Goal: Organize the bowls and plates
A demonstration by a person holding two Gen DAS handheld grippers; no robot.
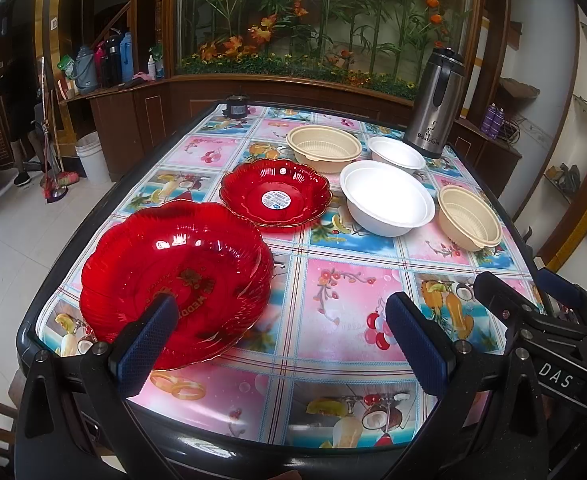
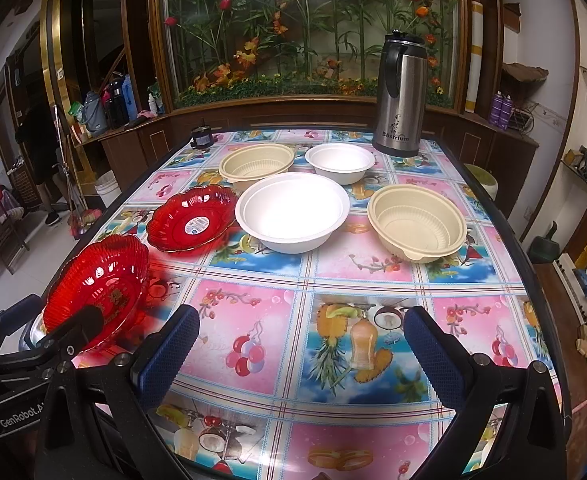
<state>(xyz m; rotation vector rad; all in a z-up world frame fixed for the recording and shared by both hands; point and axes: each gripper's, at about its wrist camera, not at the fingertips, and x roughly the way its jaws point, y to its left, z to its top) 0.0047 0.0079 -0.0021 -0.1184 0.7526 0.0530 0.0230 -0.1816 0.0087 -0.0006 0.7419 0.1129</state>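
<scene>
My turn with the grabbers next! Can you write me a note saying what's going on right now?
Left gripper: open, holding nothing, near red plate by its left finger.
Right gripper: open, holding nothing, over the tablecloth.
Second red plate, big white bowl, small white bowl and two beige bowls sit apart, unstacked.
Done: nothing stacked that I can see.
Left: group plates together, bowls by kind.

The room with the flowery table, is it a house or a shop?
Most likely a home's dining room. The table wears a fruit-print cloth and holds red plates, bowls and a steel thermos jug. Behind it stands a wooden cabinet with a glassed flower display.
</scene>
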